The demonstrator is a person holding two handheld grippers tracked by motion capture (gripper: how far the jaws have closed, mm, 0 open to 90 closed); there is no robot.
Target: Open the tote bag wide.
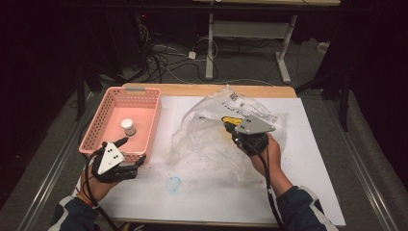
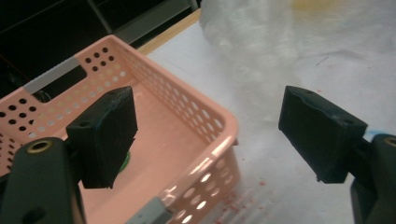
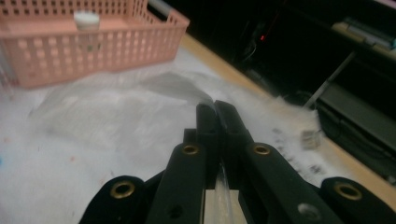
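The right tongs [image 3: 215, 109] were clamped tight on a fold of the clear plastic bag [image 1: 216, 130], which lay crumpled mid-worktop [image 1: 308, 159]. The left tongs [image 2: 205, 135] gaped wide and empty at the near corner of the pink basket [image 1: 144, 103]. Farther in, a small white-capped jar [image 1: 128, 126] stood inside that basket.

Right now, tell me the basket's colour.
Pink, with rows of small holes; the basket shows best in the left gripper view.
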